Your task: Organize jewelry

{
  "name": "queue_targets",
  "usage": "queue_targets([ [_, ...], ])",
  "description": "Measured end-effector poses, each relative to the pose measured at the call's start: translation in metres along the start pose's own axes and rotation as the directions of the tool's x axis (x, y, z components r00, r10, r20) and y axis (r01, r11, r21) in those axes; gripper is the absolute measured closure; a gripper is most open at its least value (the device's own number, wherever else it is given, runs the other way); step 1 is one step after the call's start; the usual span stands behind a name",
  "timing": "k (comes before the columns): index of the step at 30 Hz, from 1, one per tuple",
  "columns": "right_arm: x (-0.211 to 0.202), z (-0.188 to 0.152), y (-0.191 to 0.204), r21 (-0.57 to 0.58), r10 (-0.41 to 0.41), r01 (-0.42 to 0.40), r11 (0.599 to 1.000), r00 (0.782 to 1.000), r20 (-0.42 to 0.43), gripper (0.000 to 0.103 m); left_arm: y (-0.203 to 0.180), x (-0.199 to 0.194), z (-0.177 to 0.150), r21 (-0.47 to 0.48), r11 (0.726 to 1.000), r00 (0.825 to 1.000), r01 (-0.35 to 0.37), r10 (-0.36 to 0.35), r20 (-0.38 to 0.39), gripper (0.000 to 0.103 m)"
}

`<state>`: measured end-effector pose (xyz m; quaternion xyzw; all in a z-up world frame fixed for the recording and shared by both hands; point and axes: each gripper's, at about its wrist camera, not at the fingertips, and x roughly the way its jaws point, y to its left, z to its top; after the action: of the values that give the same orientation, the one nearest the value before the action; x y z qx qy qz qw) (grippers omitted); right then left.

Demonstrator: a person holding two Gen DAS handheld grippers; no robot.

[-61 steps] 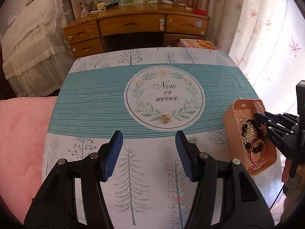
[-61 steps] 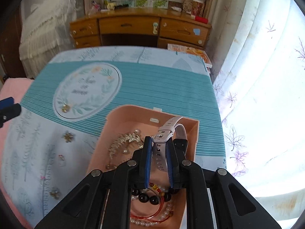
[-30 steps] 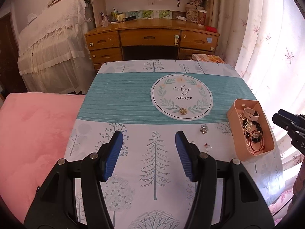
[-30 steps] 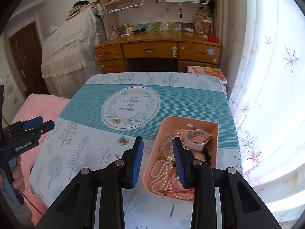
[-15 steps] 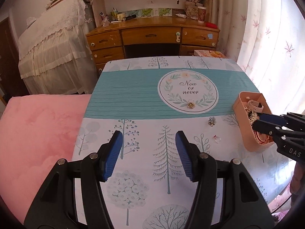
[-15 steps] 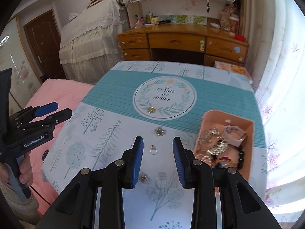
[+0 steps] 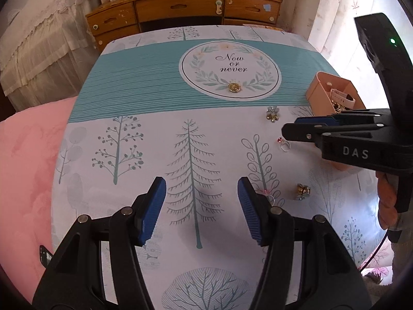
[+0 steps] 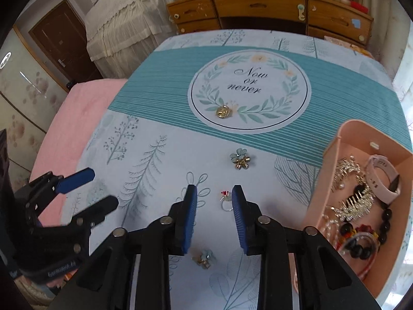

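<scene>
Table (image 8: 160, 155) cloth carries loose pieces; my right gripper (image 8: 214, 206), closing, brackets the ring (image 8: 226, 201) for pickup; left gripper (image 7: 201, 206) waits apart, empty.

A home bedroom: at the upper left a bed draped in cream lace (image 8: 121, 10), a brown wooden desk with drawers (image 7: 180, 7) along the top, and a pale leaf-patterned curtain (image 7: 333, 5) at upper right.
</scene>
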<state>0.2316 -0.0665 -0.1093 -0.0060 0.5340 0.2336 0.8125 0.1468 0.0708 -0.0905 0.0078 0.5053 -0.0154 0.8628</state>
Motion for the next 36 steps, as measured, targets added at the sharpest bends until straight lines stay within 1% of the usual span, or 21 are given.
queue_targets([
  [3, 0.017, 0.005, 0.001, -0.022, -0.006, 0.006, 1.0, 1.0, -0.029, 0.077, -0.004, 0.006, -0.004, 0.011, 1.0, 1.0, 0.009, -0.009, -0.012, 0.048],
  [5, 0.026, 0.005, 0.004, -0.055, -0.026, 0.023, 0.998, 0.999, -0.045, 0.078, -0.005, 0.009, -0.006, 0.013, 1.0, 1.0, 0.016, -0.016, -0.02, 0.048],
  [13, 0.042, -0.002, 0.015, -0.143, -0.092, 0.083, 0.986, 0.994, -0.058, 0.084, -0.006, 0.015, -0.015, 0.006, 0.999, 0.998, 0.045, -0.045, -0.044, 0.048],
  [14, 0.043, -0.002, 0.015, -0.155, -0.106, 0.097, 0.983, 0.993, -0.049, 0.085, -0.007, 0.015, -0.016, 0.008, 0.999, 0.998, 0.047, -0.047, -0.044, 0.048],
  [16, 0.044, -0.004, 0.016, -0.165, -0.116, 0.106, 0.981, 0.992, -0.052, 0.091, -0.009, 0.016, -0.017, 0.012, 0.999, 0.998, 0.051, -0.05, -0.043, 0.048],
  [22, 0.043, -0.005, 0.014, -0.171, -0.11, 0.102, 0.98, 0.993, -0.036, 0.091, -0.016, 0.018, -0.02, 0.032, 0.997, 0.996, 0.072, -0.071, -0.049, 0.048],
  [25, 0.039, -0.006, 0.01, -0.149, -0.101, 0.096, 0.984, 0.995, -0.023, 0.094, -0.022, 0.02, -0.021, 0.043, 0.995, 0.995, 0.089, -0.086, -0.058, 0.048],
  [30, 0.016, -0.017, 0.001, -0.095, -0.051, 0.053, 0.994, 0.998, 0.028, 0.094, -0.034, 0.027, -0.02, 0.051, 0.993, 0.992, 0.106, -0.102, -0.076, 0.048],
  [36, -0.017, -0.039, -0.007, -0.062, -0.009, 0.015, 0.998, 0.995, 0.104, 0.094, -0.046, 0.039, -0.015, 0.031, 0.995, 0.991, 0.093, -0.09, -0.101, 0.048],
])
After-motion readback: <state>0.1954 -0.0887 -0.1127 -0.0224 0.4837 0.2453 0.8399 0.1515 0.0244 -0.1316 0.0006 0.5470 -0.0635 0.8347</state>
